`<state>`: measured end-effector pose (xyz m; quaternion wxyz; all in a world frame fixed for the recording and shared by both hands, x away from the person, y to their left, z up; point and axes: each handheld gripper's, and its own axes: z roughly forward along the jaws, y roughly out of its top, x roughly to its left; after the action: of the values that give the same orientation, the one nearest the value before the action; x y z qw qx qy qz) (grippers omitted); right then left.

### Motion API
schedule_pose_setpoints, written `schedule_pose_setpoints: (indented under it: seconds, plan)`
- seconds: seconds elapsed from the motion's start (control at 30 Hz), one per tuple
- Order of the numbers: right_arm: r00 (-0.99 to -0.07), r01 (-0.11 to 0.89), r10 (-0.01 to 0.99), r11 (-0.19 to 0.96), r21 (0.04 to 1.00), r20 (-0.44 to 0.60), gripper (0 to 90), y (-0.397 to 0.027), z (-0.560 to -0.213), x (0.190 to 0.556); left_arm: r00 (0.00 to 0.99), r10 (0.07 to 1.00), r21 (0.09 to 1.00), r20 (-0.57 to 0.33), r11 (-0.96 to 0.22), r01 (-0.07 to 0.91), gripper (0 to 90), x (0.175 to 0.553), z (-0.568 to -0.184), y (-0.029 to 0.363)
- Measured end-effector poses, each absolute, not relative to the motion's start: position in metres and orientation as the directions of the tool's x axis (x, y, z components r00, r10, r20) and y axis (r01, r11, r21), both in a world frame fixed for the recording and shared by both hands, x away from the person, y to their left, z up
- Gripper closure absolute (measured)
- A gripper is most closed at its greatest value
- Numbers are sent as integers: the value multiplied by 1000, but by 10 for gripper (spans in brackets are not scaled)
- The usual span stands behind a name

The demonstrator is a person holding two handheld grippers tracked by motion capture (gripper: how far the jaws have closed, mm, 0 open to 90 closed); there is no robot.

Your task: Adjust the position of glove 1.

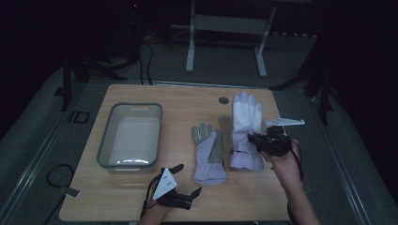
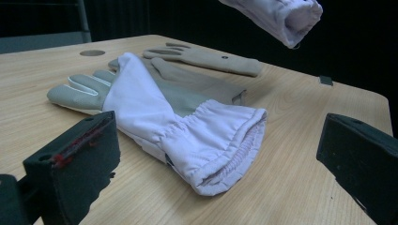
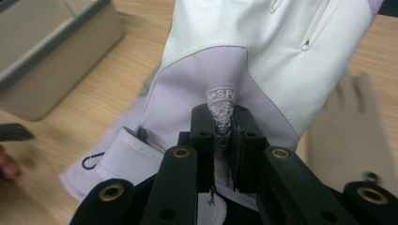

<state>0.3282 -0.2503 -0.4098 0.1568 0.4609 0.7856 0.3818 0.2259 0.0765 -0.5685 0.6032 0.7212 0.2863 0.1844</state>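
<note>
Glove (image 3: 244,56), white and lilac, is pinched by its back in my right gripper (image 3: 221,126), lifted above the table (image 1: 141,197). My left gripper (image 1: 183,180) gapes open, just short of the second glove (image 2: 187,126) lying flat.

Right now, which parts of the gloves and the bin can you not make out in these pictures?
- Held glove: in the right gripper view its fingers are cut off by the top edge; the right gripper covers part of the logo.
- Same glove in the left gripper view: just the cuff shows, the rest is cut off at the top.
- Lying glove: its underside is hidden against the table.
- Bin: in the high view, glare blurs its floor.
</note>
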Motion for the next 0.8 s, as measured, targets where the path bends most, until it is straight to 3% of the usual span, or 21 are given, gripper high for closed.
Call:
schedule_pose_setpoints:
  seconds: [0.3,0.8]
  plan:
    - [-582,617,805,346,707,114,814,-176,-424,327,766,637,976,-82,-103,190,0,226,-569,77]
    - [-549,695,823,353,626,145,812,-146,-470,339,765,639,977,-78,-106,187,0,225,-569,77]
